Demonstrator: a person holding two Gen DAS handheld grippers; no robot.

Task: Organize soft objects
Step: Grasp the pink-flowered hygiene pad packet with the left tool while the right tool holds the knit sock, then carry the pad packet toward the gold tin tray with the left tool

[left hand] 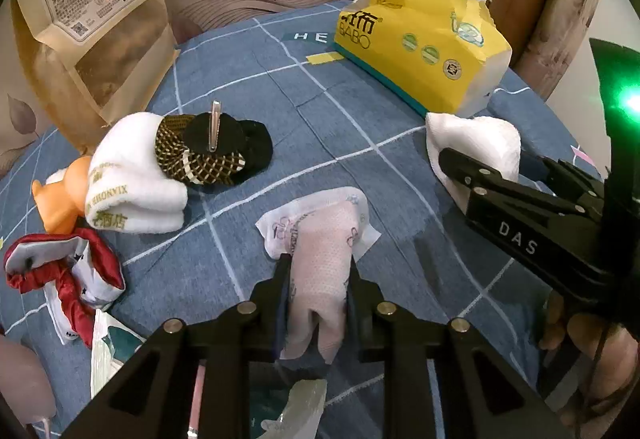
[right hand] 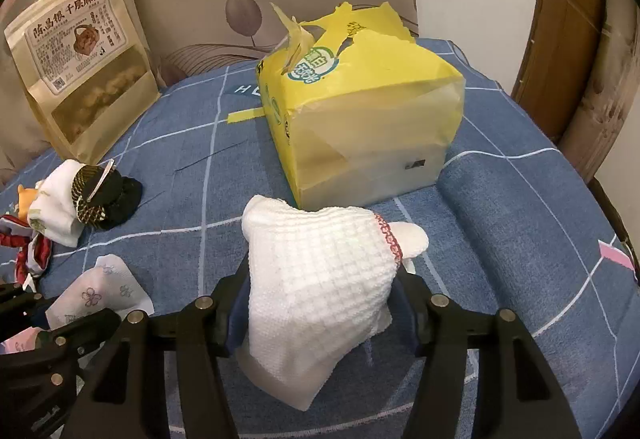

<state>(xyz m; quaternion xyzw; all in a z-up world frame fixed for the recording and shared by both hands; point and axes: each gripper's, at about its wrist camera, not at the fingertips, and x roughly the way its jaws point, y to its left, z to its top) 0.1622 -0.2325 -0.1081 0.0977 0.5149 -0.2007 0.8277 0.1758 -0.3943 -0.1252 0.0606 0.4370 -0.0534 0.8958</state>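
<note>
The pale pink perforated cloth pouch with a flower print (left hand: 320, 263) sat low in the middle of the blue checked bed cover (left hand: 360, 143), pinched between the two fingers of the left tool (left hand: 318, 271), which was closed on it. The white waffle-weave cloth with a red stitched edge (right hand: 320, 279) lay just in front of the yellow plastic tissue pack (right hand: 360, 111), and the right tool (right hand: 320, 299) was clamped around its near end; in the left view that same cloth (left hand: 476, 143) lay beside the tissue pack (left hand: 420, 43), apart from the pouch. Further left, a rolled white towel with gold lettering (left hand: 136, 175) carried a black and gold checked fabric piece (left hand: 200, 155) and a black round piece with a clear clip (left hand: 216, 131) on top, touching it. An orange toy figure (left hand: 64, 195) was tucked behind the towel, and a red and white satin cloth (left hand: 60, 271) lay crumpled near the left edge. A brown paper snack bag (left hand: 92, 19) stood against the headboard. Judged from this, sorting looked partly done: the left cluster seemed like a gathered pile, while both gripped cloths were not yet placed anywhere, and the satin cloth looked unfolded. Where the soft items should end up could not be told.
</note>
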